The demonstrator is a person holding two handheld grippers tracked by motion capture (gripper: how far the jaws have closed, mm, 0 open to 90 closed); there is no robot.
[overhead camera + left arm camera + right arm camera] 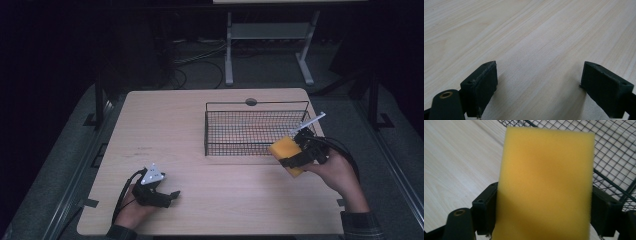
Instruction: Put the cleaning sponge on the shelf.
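A yellow sponge (286, 152) is held in the air by my right gripper (294, 159), just off the front right corner of a black wire basket (256, 127). In the right gripper view the sponge (546, 182) stands upright between the two black pads (484, 212), which press on its sides, with the basket's mesh (616, 152) behind it. My left gripper (172, 195) lies low over the table (165, 130) near the front left. Its jaws (537, 92) stand wide apart over bare wood with nothing between them.
The wire basket sits at the back right of the light wooden table, near a round cable hole (251, 102). Beyond the far edge are a white metal stand (265, 35) and cables on a dark floor. Bare wood lies between the two hands.
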